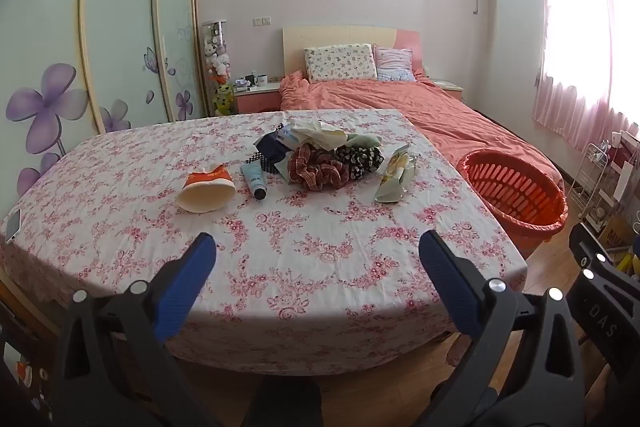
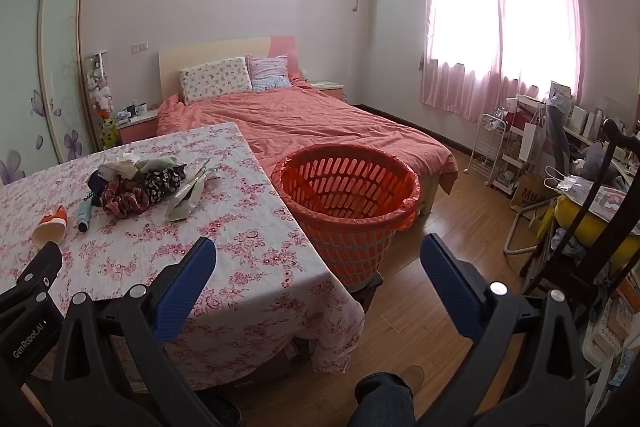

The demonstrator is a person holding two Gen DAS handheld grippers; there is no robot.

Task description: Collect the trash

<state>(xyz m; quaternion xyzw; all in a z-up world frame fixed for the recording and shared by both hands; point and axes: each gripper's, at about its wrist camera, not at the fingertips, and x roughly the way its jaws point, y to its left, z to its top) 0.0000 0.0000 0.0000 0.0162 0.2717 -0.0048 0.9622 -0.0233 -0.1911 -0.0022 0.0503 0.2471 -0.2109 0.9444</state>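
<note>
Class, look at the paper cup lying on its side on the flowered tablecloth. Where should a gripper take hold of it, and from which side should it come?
Grip the paper cup across its body, just behind the open rim, coming down from above. It lies tipped over with its mouth toward the camera, so its round sides are exposed, and open table lies in front. The left gripper is open and looks nearest. Squeeze gently, since paper probably crushes.

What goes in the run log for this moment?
left gripper: open, empty | right gripper: open, empty | paper cup, tube, wrapper: on table | orange basket: beside table
</note>
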